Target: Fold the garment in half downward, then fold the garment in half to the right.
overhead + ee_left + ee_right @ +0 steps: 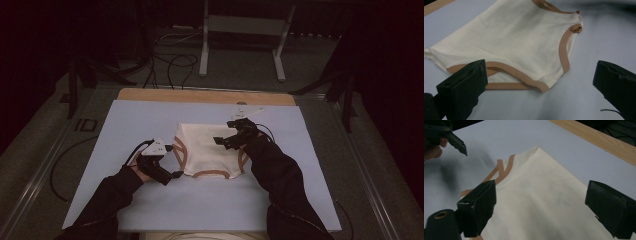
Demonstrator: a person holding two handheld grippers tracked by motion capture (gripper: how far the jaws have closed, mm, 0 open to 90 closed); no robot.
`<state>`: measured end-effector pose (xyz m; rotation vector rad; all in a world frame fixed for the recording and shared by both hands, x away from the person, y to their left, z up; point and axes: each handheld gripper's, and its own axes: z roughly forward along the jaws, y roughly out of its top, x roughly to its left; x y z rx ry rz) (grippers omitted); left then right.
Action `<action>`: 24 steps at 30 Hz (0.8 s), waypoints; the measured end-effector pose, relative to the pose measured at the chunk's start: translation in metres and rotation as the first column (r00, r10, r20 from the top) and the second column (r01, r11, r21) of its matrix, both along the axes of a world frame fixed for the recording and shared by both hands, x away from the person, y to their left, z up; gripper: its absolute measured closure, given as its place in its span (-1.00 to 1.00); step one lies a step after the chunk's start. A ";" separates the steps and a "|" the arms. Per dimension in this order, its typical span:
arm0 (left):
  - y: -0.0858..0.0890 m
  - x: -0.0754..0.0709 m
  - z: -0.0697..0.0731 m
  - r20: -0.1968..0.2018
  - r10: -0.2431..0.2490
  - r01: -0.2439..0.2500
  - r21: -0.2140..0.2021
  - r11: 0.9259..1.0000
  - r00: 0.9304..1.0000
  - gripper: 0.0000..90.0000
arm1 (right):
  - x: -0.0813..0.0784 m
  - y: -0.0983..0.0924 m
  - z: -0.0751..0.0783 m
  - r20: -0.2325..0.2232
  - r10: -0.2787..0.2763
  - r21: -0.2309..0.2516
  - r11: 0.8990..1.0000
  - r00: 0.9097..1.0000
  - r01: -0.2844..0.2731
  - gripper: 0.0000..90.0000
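Note:
A cream garment (207, 150) with tan trim lies flat in the middle of a pale blue board (145, 120). My left gripper (173, 175) sits low on the board just off the garment's near left corner, open, nothing between its jaws. In the left gripper view the garment (511, 42) spreads ahead of the open left gripper (541, 67), its trimmed edge close to the left jaw. My right gripper (220, 141) hovers over the garment's right side, open. The right gripper view looks down on the cloth (544, 202) between the jaws of the right gripper (541, 188); the left gripper (454, 141) shows far off.
A wooden strip (200, 95) borders the board's far edge. Beyond it stand a metal frame's legs (204, 55) and loose cables (170, 65) on the floor. Bare board lies around the garment on all sides.

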<state>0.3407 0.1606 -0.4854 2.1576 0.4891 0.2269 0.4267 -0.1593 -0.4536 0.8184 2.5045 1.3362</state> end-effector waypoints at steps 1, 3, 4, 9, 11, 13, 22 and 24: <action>0.000 0.000 0.000 0.002 0.000 0.000 0.002 1.000 1.000 -1.00 | 0.000 0.000 0.000 0.000 0.000 0.000 1.000 1.000 0.000 -0.77; 0.000 0.000 0.000 0.006 -0.008 0.008 -0.001 1.000 1.000 -1.00 | 0.003 0.003 0.000 -0.003 0.003 -0.001 1.000 1.000 -0.003 -0.77; 0.000 -0.001 0.000 0.010 -0.008 0.008 -0.001 1.000 1.000 -1.00 | 0.004 0.005 0.001 -0.005 0.008 -0.006 1.000 1.000 -0.008 -0.77; -0.001 -0.003 0.003 0.026 -0.021 0.022 -0.007 1.000 0.999 -1.00 | 0.009 0.016 0.005 -0.005 0.024 -0.008 1.000 1.000 -0.024 -0.77; -0.002 -0.004 0.003 0.025 -0.032 0.033 -0.016 0.999 0.999 -1.00 | 0.011 0.020 0.006 -0.001 0.030 -0.006 1.000 1.000 -0.030 -0.77; -0.003 -0.004 0.002 0.018 -0.043 0.043 -0.021 0.999 0.999 -1.00 | 0.012 0.025 0.007 -0.002 0.036 -0.014 0.999 0.999 -0.036 -0.77; -0.012 -0.008 -0.001 0.019 -0.080 0.080 0.029 0.996 0.997 -1.00 | 0.026 0.049 0.005 -0.029 0.054 -0.018 0.998 0.998 -0.054 -0.77; -0.013 -0.008 -0.003 0.012 -0.088 0.087 0.039 0.995 0.996 -0.98 | 0.029 0.054 0.003 -0.033 0.060 -0.021 0.998 0.998 -0.060 -0.77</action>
